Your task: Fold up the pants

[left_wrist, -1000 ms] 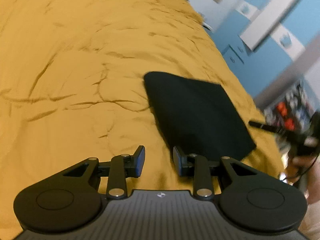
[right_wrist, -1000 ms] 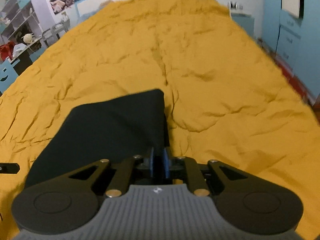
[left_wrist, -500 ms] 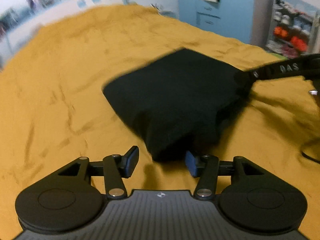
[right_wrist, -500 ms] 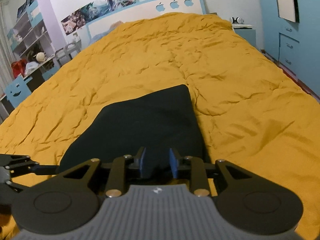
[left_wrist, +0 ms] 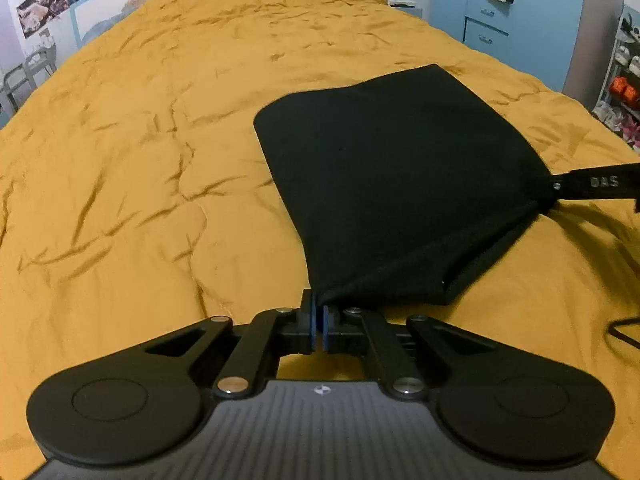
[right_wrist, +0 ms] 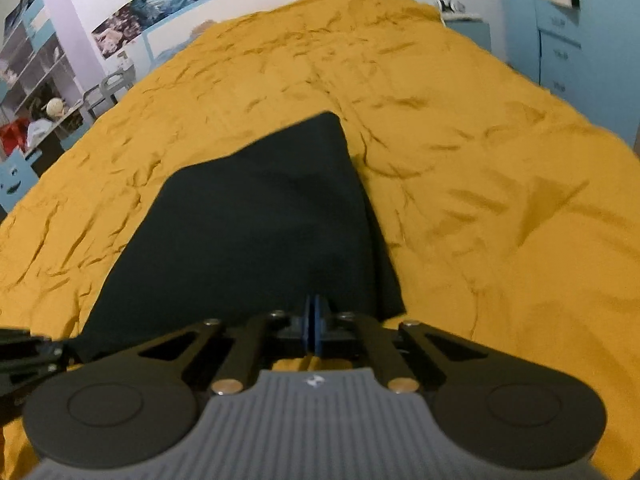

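The black, soft-cloth folded pants (left_wrist: pixel 400 184) lie on the mustard-yellow rumpled quilted bed cover (left_wrist: pixel 140 160), toward the near end of the bed and a little right of its middle in the left wrist view. The left tool (left_wrist: pixel 319 322) has its jaws pressed together on the near left corner of the cloth, which rises in a taut fold from the pads. The right tool (right_wrist: pixel 312 326) is likewise clamped tight at the near right corner; in the left wrist view its black arm reaches in from the right edge and meets the cloth there. The near hem between the two corners hangs lifted off the cover, with a shadow beneath it.

The cloth looks light and limp, with no stiffness of its own, so it will likely sag in the middle and needs both corners carried together. The layers may slide over one another; pinching through all of them at the corners seems the safest hold.

The far edge of the pants lies flat and straight, a fair line to fold toward. Beyond it the bed cover runs wide and bare, so there is ample room ahead; the bed's right edge and the blue cupboard (left_wrist: pixel 520 20) are well apart from the cloth
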Tool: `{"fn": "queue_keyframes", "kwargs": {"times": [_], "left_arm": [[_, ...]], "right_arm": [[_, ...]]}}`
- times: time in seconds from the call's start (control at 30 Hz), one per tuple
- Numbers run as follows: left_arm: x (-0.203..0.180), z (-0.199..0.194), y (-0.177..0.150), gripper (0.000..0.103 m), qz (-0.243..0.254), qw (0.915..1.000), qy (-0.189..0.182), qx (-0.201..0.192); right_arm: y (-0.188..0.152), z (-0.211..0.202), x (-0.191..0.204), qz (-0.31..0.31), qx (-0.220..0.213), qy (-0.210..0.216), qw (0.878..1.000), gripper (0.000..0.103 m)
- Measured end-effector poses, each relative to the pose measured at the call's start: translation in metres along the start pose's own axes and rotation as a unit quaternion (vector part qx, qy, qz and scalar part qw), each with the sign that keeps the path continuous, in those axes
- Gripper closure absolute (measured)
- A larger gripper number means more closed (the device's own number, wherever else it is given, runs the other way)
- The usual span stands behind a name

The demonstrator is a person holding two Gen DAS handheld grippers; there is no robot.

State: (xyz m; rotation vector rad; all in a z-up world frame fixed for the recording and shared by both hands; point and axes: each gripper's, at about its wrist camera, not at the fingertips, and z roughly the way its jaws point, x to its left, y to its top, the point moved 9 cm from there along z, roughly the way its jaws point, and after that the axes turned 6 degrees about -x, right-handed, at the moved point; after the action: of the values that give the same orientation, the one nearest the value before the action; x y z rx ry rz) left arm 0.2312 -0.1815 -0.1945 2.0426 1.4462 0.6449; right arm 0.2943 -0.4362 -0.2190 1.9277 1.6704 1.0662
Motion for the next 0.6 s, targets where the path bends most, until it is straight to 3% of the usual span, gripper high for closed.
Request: {"fn": "queue_keyframes", "kwargs": {"times": [0.27, 0.4, 0.47, 0.5, 0.6], "left_arm": [[0.014, -0.010, -0.021, 0.103, -0.039, 0.9977, -0.028, 0.046], [0.028, -0.033, -0.005, 0.103, -0.071, 0.9954, -0.062, 0.018], [0.035, -0.037, 0.009, 0.103, -0.086, 0.9938, -0.070, -0.005], [0.038, -0.038, 0.016, 0.102, -0.089, 0.9933, -0.072, -0.015], [0.037, -0.034, 0.033, 0.101, -0.097, 0.9915, -0.079, -0.034]], "right_arm": [[-0.001, -0.002, -0.002, -0.010, 0.002, -0.016, 1.000, 0.103], [0.004, -0.023, 0.000, -0.016, -0.021, -0.027, 0.999, 0.103], [0.006, -0.033, -0.001, -0.018, -0.038, -0.033, 0.999, 0.084], [0.008, -0.038, -0.002, -0.018, -0.048, -0.035, 0.998, 0.079], [0.010, -0.047, -0.007, -0.001, -0.068, -0.036, 0.997, 0.077]]}}
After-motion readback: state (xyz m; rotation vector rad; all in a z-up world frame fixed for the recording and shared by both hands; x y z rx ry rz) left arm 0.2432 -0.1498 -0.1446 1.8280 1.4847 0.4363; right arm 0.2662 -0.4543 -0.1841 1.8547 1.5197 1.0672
